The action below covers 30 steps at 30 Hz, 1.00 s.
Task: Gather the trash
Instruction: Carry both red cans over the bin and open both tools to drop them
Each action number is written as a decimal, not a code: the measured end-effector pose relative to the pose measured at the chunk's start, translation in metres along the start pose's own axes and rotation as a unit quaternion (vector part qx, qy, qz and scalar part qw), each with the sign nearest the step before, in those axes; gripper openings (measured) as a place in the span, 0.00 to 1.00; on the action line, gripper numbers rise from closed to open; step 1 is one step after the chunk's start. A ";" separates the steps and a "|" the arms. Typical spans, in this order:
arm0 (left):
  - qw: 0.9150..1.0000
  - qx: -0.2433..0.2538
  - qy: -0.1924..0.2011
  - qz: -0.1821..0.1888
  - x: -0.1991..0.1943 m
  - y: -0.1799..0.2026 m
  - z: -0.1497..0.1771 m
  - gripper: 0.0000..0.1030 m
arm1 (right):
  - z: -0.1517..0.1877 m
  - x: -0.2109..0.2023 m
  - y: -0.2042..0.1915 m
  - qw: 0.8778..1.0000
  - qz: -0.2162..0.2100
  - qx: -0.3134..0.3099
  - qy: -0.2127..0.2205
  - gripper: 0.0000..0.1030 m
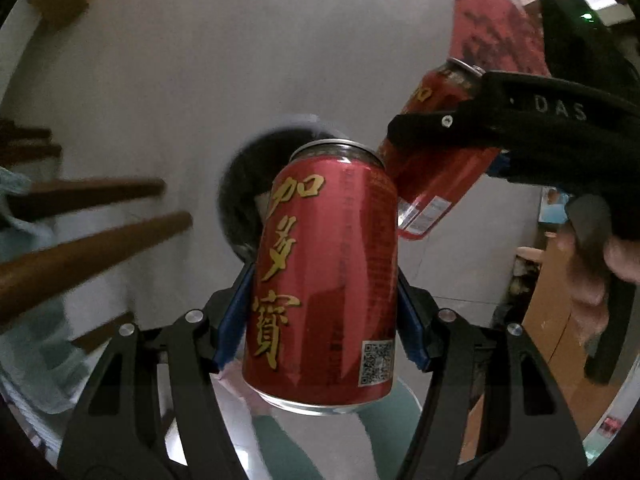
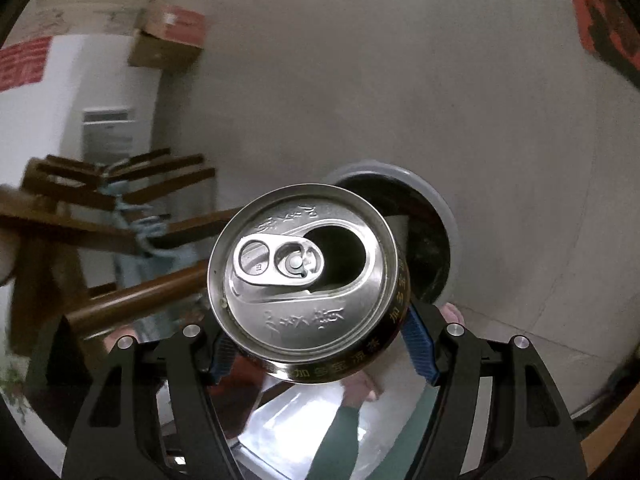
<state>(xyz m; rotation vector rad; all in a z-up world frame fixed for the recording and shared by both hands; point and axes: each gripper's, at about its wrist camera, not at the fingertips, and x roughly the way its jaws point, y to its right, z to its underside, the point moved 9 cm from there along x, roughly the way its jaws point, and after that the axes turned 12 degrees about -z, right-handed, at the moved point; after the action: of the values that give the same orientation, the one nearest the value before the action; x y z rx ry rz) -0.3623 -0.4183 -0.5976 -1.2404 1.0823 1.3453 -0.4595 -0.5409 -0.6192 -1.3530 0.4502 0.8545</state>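
My left gripper [image 1: 326,308] is shut on a red drink can [image 1: 324,276] with gold characters, held upright between the blue pads. My right gripper [image 2: 320,344] is shut on a second red can [image 2: 304,276], seen from its opened silver top. In the left wrist view that second can [image 1: 436,168] hangs tilted in the right gripper [image 1: 480,136] at upper right. A round trash bin with a grey rim [image 2: 436,200] and dark inside stands on the floor behind the cans; it shows blurred in the left wrist view [image 1: 248,192].
Wooden chair or stool rails [image 1: 92,252] stand at the left, also seen in the right wrist view [image 2: 132,216]. Cardboard boxes [image 2: 168,40] sit against the far wall. A wooden cabinet [image 1: 560,320] is at the right. The floor is pale grey.
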 end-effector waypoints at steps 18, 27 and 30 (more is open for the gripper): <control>0.999 -0.028 -0.017 -0.010 0.045 -0.011 -0.007 0.82 | 0.002 0.046 0.046 0.998 0.039 0.029 -0.026 0.73; 0.998 -0.045 0.033 0.005 -0.055 -0.017 -0.015 0.82 | 0.004 -0.059 -0.034 0.999 0.010 -0.019 0.033 0.73; 0.997 -0.041 0.062 0.006 -0.116 -0.010 -0.018 0.82 | 0.005 -0.112 -0.070 0.997 0.008 -0.043 0.057 0.74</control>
<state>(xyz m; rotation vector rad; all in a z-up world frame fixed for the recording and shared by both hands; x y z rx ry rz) -0.3489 -0.4444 -0.4836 -1.3964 1.1308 1.3479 -0.4783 -0.5652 -0.4905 -1.4837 0.5175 0.8200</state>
